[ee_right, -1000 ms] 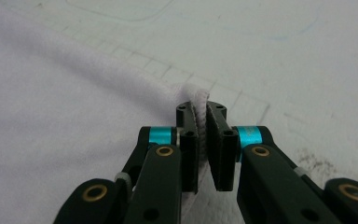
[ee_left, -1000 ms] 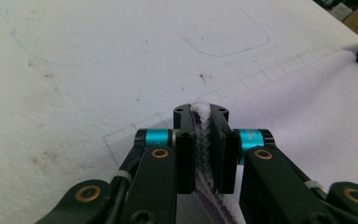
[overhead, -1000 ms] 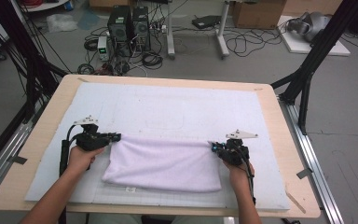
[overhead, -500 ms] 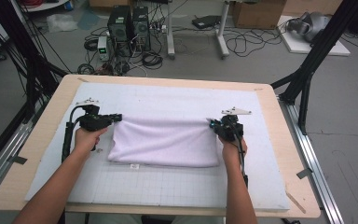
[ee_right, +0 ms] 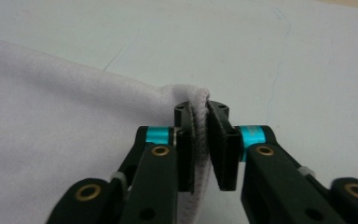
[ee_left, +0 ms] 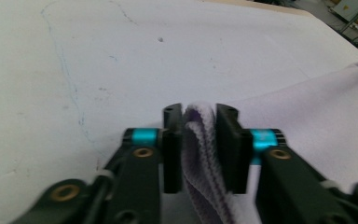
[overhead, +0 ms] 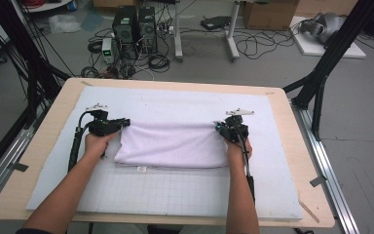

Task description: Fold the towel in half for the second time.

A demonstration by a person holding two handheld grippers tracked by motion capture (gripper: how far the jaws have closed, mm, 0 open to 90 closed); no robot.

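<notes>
Towel cloth is seen between the jaws of the left gripper, at the near left corner of the fold. These jaws have just been opening, and a little room is seen beside the cloth, so the corner is being let go, not squeezed. The same is seen at the right gripper: its jaws have just been opening too, and the cloth edge hangs against one pad with a gap on the other side.

From there outward, the towel is spread flat in the middle of the white mat, folded over once into a wide strip. The far edge is stretched between the two grippers, and a small tag is seen at the near edge.

It is judged that this fold is done and laid down. What is left is for the grippers to be pulled free, and maybe one more fold.

Both forearms are reached forward from the near side of the table. The left hand and right hand are held low, just over the mat, with the grippers turned in toward each other.
</notes>
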